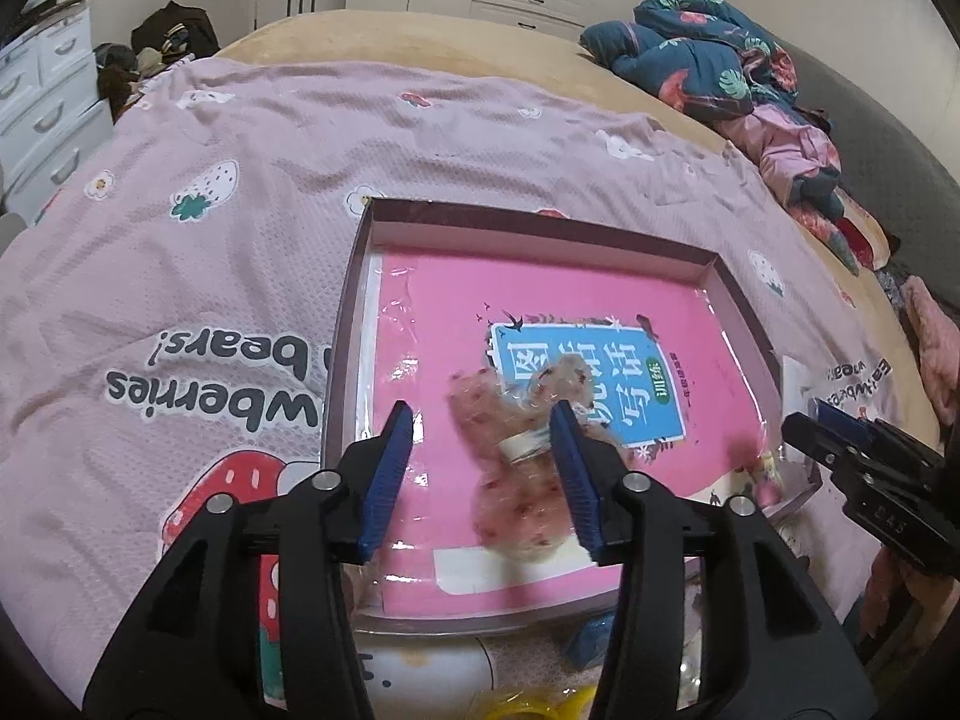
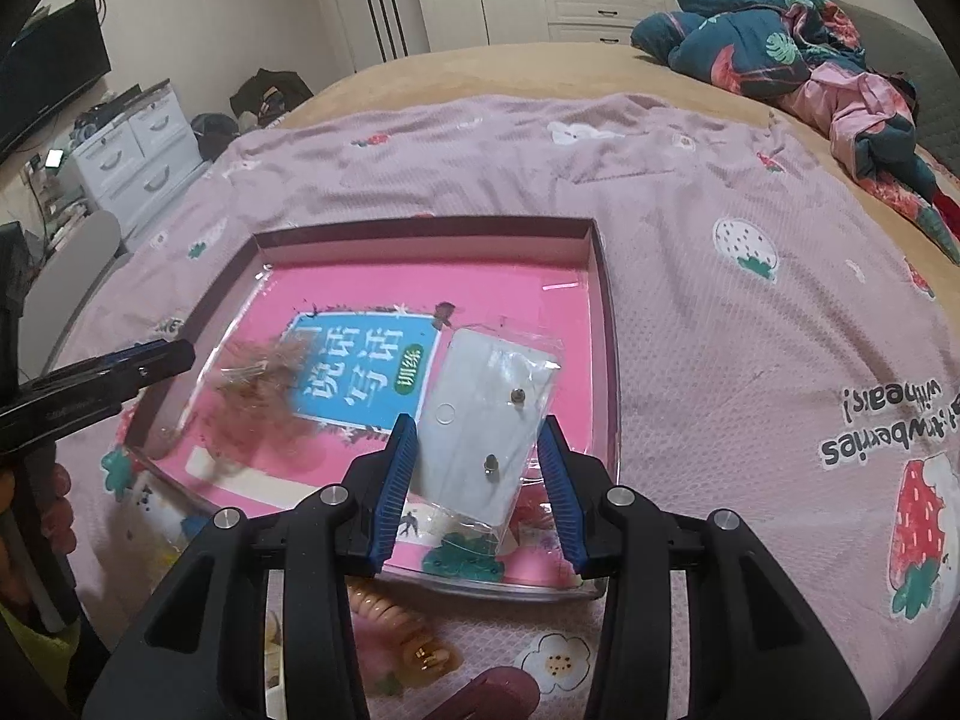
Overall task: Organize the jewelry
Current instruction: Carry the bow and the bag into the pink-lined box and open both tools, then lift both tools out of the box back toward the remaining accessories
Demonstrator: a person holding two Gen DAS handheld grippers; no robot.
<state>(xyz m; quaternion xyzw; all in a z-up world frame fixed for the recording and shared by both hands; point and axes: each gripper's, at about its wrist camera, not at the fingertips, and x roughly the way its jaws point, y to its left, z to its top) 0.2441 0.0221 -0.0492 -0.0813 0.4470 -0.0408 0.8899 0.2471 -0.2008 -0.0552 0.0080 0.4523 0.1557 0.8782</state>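
Note:
A shallow box [image 1: 360,252] [image 2: 603,276] lies on the bed, lined with a pink book cover. A blurred pink bow in clear wrap [image 1: 519,456] [image 2: 258,402] lies in or just above it, between my left gripper's [image 1: 483,474] open fingers without being clamped. A clear bag with a white earring card [image 2: 486,432] lies in the box between my right gripper's [image 2: 477,486] open fingers. The right gripper also shows in the left wrist view [image 1: 858,462], and the left one in the right wrist view [image 2: 96,384].
The box sits on a pink strawberry-print blanket [image 1: 180,252] [image 2: 750,312]. Yellow and pink hair clips [image 2: 396,630] lie near the box's front edge. A quilt pile [image 1: 720,60] lies at the far right; white drawers [image 2: 138,156] stand at the left.

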